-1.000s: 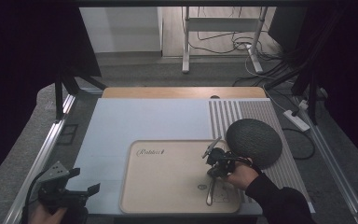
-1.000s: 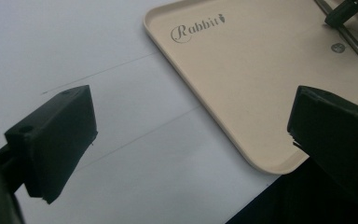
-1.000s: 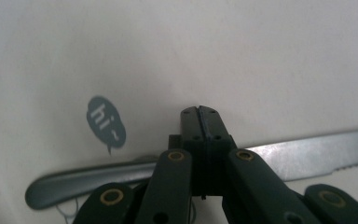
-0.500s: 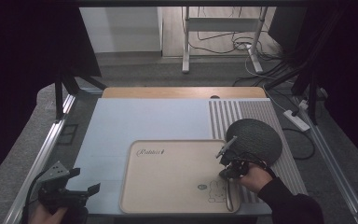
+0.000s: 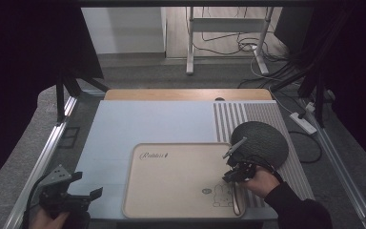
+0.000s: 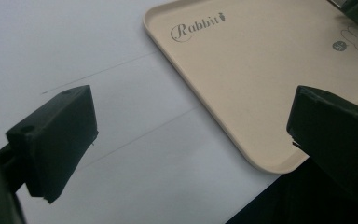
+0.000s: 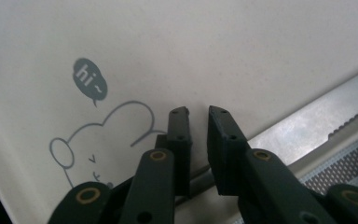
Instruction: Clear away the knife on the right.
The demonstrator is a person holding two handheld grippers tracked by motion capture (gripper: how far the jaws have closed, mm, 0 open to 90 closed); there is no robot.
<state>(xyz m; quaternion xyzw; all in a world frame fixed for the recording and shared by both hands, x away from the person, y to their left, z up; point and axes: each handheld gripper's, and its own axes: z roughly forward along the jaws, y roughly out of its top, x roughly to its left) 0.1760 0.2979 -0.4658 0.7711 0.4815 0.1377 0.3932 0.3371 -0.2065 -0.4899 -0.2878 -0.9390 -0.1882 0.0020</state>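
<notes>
**High view: both grippers low on the table, knife on the tray's right rim**

A table [image 5: 186,94] is covered by a pale mat [image 5: 147,124]. A beige tray [image 5: 181,181] lettered "Rabbit" lies at the mat's 6 o'clock. A grey striped mat [image 5: 248,112] runs down the 3 o'clock side. A dark round mat [image 5: 262,140] sits on the stripes, just off the tray's 2 o'clock corner.

The left gripper [image 5: 86,185] is at the table's 7 o'clock, beside the tray's near left corner, with its jaws spread wide and nothing between them.

The right gripper [image 5: 229,175] is over the tray's 4 o'clock part. In the right gripper view its jaws stand a narrow gap apart, and bare tray shows between the tips. I cannot tell whether they pinch anything lower down.

A serrated knife [image 5: 238,202] lies along the tray's right rim, running toward 6 o'clock from that gripper. Its blade [image 7: 307,121] passes behind the jaws.

A rabbit drawing [image 5: 223,194] is printed at the tray's 5 o'clock. A small "hi~" bubble [image 7: 89,79] sits at the drawing's 10 o'clock.
</notes>
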